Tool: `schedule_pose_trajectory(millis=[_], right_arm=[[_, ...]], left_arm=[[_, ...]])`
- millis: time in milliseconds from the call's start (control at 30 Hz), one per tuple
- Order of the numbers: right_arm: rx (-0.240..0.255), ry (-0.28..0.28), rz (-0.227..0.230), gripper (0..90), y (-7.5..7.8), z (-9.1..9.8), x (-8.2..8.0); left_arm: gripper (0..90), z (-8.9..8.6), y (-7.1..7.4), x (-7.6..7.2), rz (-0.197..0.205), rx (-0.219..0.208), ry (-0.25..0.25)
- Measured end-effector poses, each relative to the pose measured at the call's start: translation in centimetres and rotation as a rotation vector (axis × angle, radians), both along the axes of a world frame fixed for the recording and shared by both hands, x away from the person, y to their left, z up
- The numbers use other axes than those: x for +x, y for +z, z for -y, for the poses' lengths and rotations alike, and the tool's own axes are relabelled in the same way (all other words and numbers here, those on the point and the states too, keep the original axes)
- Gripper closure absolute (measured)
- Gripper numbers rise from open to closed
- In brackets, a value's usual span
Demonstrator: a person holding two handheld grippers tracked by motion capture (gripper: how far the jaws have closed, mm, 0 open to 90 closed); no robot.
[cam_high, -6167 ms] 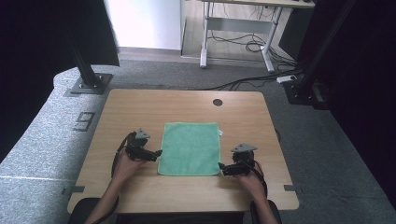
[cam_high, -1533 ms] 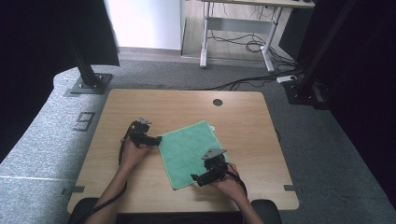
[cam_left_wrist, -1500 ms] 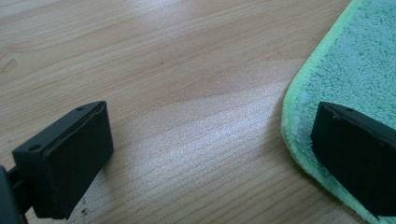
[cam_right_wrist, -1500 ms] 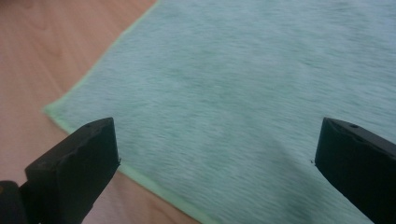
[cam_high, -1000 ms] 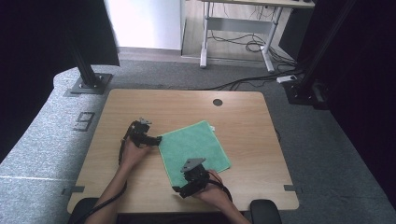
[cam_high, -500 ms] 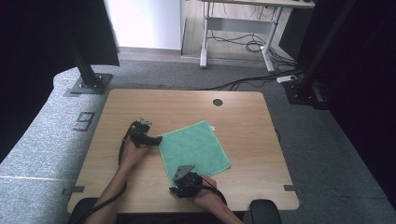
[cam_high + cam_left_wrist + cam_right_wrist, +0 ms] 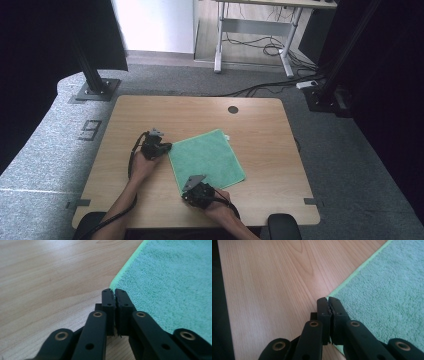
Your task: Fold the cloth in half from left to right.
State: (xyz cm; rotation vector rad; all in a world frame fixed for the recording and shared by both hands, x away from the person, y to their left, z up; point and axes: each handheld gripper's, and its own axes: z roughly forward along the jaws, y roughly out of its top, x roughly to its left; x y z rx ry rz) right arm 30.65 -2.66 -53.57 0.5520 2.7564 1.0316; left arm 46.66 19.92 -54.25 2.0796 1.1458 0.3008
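A green towel (image 7: 207, 157) lies flat on the wooden table (image 7: 250, 120), turned at an angle. My left gripper (image 7: 168, 147) is at the towel's left corner. Its jaws have just been closing and now pinch that corner (image 7: 111, 287) between the tips of the left gripper (image 7: 114, 291). My right gripper (image 7: 185, 194) is at the towel's near corner by the table's front edge. Its jaws have also just been closing, and the right gripper (image 7: 328, 300) is shut on the corner of the towel (image 7: 387, 290). The towel (image 7: 170, 285) spreads away to the right.
A round cable hole (image 7: 233, 109) sits near the table's far edge. A small white tag (image 7: 226, 136) sticks out at the towel's far corner. Bare wood lies to the left and right of the towel. Black stand feet (image 7: 95, 90) rest on the floor behind the table.
The towel, square to the table at first, now lies turned. My right hand has slid left along the front edge to the towel's near corner. The left hand has stayed put.
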Motion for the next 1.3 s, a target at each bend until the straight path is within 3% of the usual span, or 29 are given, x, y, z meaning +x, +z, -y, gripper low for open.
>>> schedule_pose_trajectory(millis=[200,333,567,767,1000,1300], right_arm=[[0.006,0.032,-0.004,87.3,0.0,-1.6,0.1],[0.013,0.043,0.01,87.4,0.4,-1.6,0.0],[0.083,0.011,0.028,87.6,2.4,0.1,0.1],[0.107,-0.038,0.037,87.8,3.4,1.9,0.5],[0.114,-0.078,0.051,87.8,3.9,3.8,0.7],[0.107,-0.138,0.067,87.9,3.9,6.5,1.3]], left_arm=[[88.7,-0.8,0.4,-0.1,-0.011,0.03,0.031],[88.6,-0.7,1.0,-0.3,0.002,0.033,0.033],[88.6,-0.3,2.7,-0.2,0.034,0.007,0.029],[88.5,0.5,3.6,0.5,0.036,-0.019,0.025],[88.5,2.7,4.6,1.5,0.043,-0.036,-0.002],[88.4,5.5,5.4,2.7,0.059,-0.018,-0.029]])
